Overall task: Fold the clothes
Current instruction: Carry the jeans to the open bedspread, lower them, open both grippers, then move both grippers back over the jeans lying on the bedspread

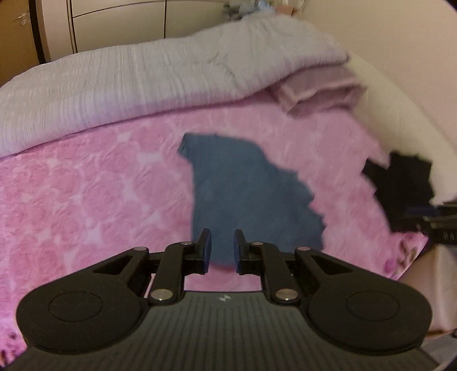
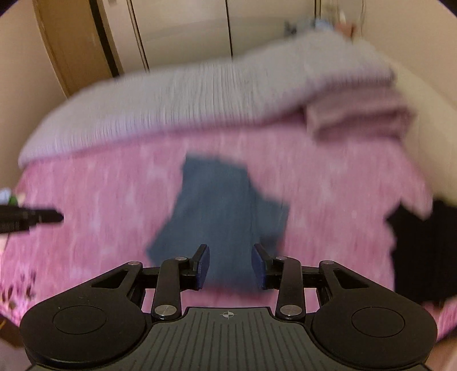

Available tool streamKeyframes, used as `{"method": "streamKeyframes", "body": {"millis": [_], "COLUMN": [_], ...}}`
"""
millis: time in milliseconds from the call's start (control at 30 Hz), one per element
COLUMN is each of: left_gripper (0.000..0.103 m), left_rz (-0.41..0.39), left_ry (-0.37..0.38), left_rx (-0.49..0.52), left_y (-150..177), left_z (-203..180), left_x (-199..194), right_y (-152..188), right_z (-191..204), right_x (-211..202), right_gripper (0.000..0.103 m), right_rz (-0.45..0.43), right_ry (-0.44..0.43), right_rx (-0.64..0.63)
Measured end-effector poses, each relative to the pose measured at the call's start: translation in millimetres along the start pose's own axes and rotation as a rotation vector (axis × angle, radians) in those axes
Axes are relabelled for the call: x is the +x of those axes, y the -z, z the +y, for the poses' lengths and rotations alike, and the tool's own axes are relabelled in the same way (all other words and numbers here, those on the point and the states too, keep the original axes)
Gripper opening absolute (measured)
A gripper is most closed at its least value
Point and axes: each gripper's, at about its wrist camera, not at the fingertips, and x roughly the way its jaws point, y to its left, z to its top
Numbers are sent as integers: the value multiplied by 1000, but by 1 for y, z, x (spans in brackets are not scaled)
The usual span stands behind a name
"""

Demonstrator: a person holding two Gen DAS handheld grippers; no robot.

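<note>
— Blue garment [image 1: 245, 185]: where?
— Flat on the pink bedspread [image 1: 85, 199], mid-bed, crumpled. A black garment [image 1: 400, 188] lies to its right, a grey blanket [image 1: 142, 85] beyond.
— Your tongs?
— My left gripper [image 1: 222, 248] hangs over its near edge, jaws narrowly parted, empty. My right gripper [image 2: 230, 265] likewise, jaws wider, holding nothing.

Right wrist view motion-blurred; blue garment [image 2: 220, 211] edges smeared. Black clothing [image 1: 400, 185] cut off at right edge. Shelf items [image 1: 251, 5] behind bed too small to identify.
</note>
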Motion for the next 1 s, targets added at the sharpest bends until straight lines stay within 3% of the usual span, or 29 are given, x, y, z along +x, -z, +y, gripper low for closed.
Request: {"method": "streamKeyframes", "body": {"millis": [67,233,567,1000], "left_gripper": [13,20,20,25], "left_rz": [19,32,40,26], "left_ry": [-33,-84,-176,-248], "left_rx": [9,25,42,3], "left_y": [2,15,41,81], "left_z": [9,9,-7,-62], "left_x": [-2,-6,-23,-67], "right_y": [20,32,70,110], "right_z": [3,19,33,6], "right_x": [2,-3,-30,-58], "right_gripper": [37,37,37,37], "right_rz": [60,117,120,129], "right_ry": [17,42,35,-25], "right_rx": [12,31,31,19]}}
